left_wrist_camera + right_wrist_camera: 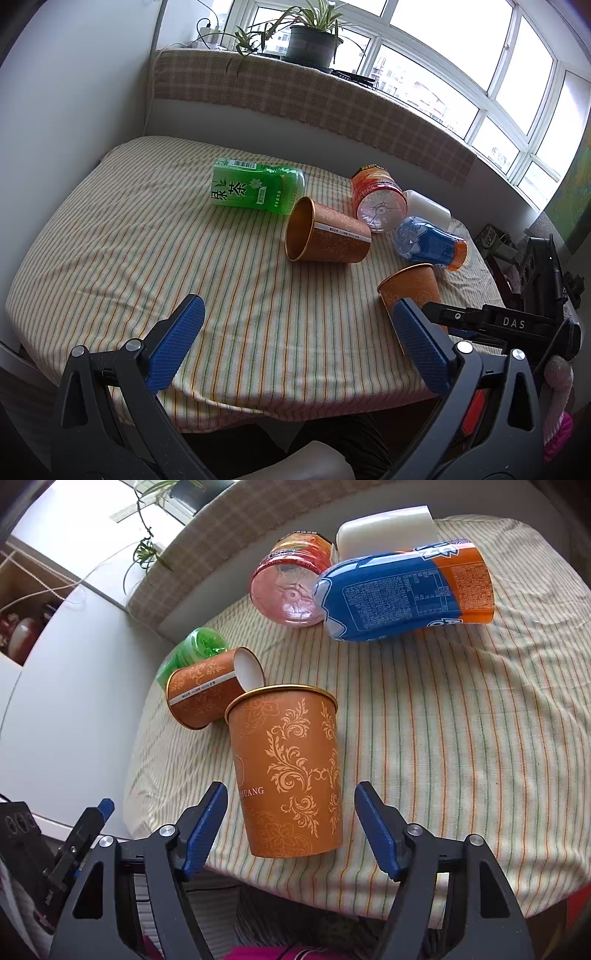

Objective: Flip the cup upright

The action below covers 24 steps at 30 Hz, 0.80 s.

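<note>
On the striped cloth (110, 266) that covers the table, the left gripper (295, 332) hangs above the near edge with its jaws spread wide and nothing between them. Ahead of it and a little to its right, well apart, a brown paper cup (325, 236) lies on its side. The cup's long axis runs roughly left to right across this view, with the open gold mouth facing left and the base pointing right toward the bottles. Behind it a green bottle (255, 188) lies flat, just beside the cup's rim.

Further right, a red bottle (376, 199), a white cup (428, 206) and a blue and orange bottle (428, 243) all lie toppled close together.

At the right, a second brown cup (288, 771) stands upright near the table's front edge, directly between the blue ribbed pads of the right gripper (291, 823). That gripper is open too, and its pads do not touch the cup wall. The paper looks thin and smooth, printed with pale scrollwork, tapering toward the base, so it would likely crush under a hard squeeze.

The lying cup seems the one left to turn, and the left gripper looks the better placed to reach it.
</note>
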Available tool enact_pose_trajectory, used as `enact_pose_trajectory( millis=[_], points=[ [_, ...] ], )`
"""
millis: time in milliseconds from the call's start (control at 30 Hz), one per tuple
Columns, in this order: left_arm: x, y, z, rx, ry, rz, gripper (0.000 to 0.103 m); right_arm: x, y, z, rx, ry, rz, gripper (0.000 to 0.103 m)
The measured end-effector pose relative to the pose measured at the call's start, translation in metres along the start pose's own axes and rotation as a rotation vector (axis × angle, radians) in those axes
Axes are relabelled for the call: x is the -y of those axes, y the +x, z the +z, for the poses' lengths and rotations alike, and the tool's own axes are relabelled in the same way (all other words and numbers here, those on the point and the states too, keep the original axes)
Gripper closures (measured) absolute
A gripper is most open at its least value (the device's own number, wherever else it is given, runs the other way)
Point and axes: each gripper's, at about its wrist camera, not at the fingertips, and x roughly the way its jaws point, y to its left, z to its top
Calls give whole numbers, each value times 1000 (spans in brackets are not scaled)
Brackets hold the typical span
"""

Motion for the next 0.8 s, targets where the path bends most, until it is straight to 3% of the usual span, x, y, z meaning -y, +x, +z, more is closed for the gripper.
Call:
enact_pose_trajectory(
  millis=[267,600,800],
  points=[
    [21,41,5,-159,-112,-197,2,-7,-60,-37,213,-173,-191,30],
    [45,99,6,-350,-270,-378,8,47,-102,-65,297,19,-228,30],
    [57,123,5,-408,-309,-410,11,76,-112,-75,298,96,-263,30]
  ],
)
